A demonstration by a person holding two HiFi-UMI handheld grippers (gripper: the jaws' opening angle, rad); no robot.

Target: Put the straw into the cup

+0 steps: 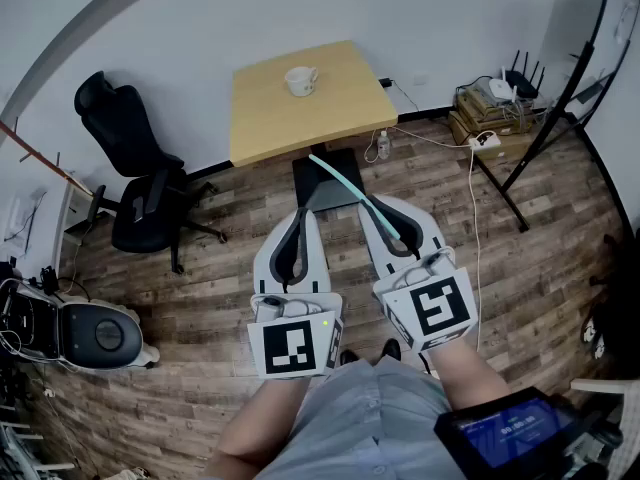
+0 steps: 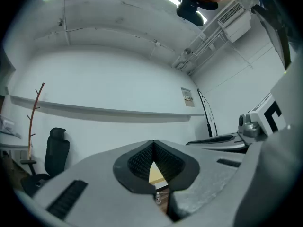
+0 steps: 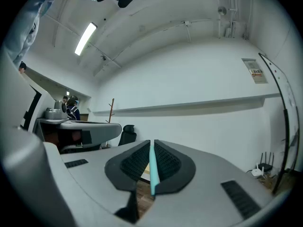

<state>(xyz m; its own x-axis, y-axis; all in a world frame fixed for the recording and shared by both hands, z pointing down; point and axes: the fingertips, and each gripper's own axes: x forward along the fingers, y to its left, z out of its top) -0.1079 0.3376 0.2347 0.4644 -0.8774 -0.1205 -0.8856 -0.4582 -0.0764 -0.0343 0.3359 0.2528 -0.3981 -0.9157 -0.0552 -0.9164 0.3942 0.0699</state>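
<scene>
— At the right gripper (image 3: 151,144), item one: pads closed tight on the straw (image 3: 152,170), which is pale teal and pinched by its near end. In the head view the long free part sticks out past the tips, forward and to the left, toward the table.

— And the left gripper (image 2: 154,144)?

— Item two: jaws brought together at the tips, nothing between them. Only a sliver of tabletop shows through the gap behind. It is held low, just beside the right one and close to the person's body.

— Further out?

— Item three: cup (image 1: 301,80), white, handled, upright, near the far edge of the yellow table (image 1: 270,123). It is well apart from both grippers, with wood floor between. Item four: black office chair (image 1: 135,193), left of the table.

— Risks?

— My judgement only. The straw is thin and held by one end, so its far tip may wobble on the approach and strike the rim instead of the opening. The cup looks light and nothing steadies it, so a knock could shift or tip it. Squeeze too hard and the straw may crease. Let go early and it may drop outside the cup.
</scene>
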